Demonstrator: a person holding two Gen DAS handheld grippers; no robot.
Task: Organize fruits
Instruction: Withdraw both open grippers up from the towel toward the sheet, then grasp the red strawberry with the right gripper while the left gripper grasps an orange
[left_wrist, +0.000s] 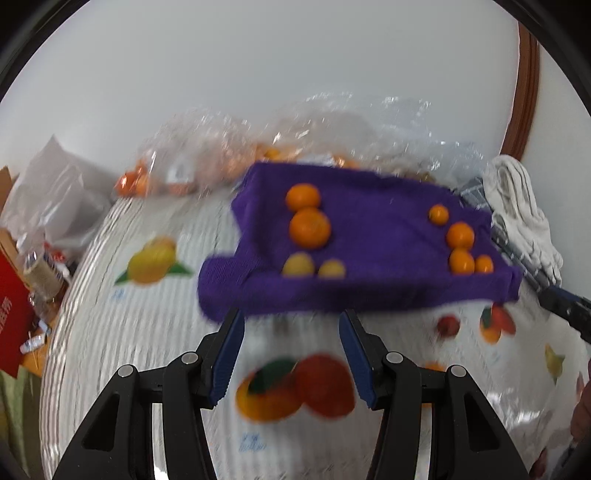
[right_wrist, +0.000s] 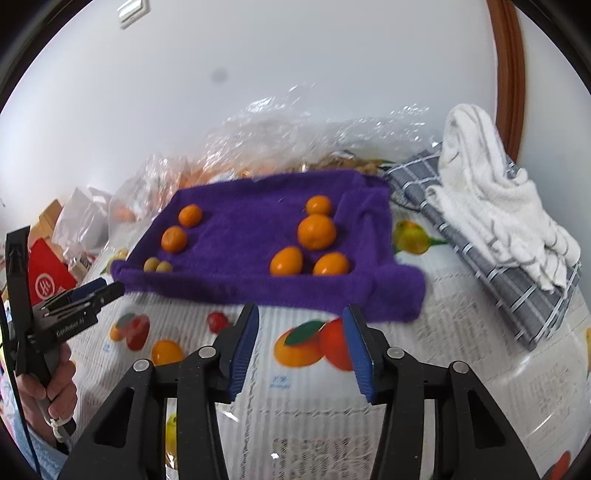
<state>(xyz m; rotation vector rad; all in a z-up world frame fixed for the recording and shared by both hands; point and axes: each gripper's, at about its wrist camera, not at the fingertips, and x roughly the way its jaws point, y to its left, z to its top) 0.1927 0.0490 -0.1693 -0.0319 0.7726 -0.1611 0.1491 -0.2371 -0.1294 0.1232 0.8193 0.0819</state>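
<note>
Both the left gripper (left_wrist: 291, 325) and right gripper (right_wrist: 301, 319) hover with fingers apart and empty, just short of the purple towel (right_wrist: 258, 236) spread on the fruit-printed surface (right_wrist: 310, 406). On the towel lie oranges (right_wrist: 316, 231) and two small greenish fruits (right_wrist: 157, 265). Beyond the towel sit crinkled plastic bags (right_wrist: 273, 136).

Six oranges (right_wrist: 316, 232), two yellow-green fruits (right_wrist: 157, 265)
</note>
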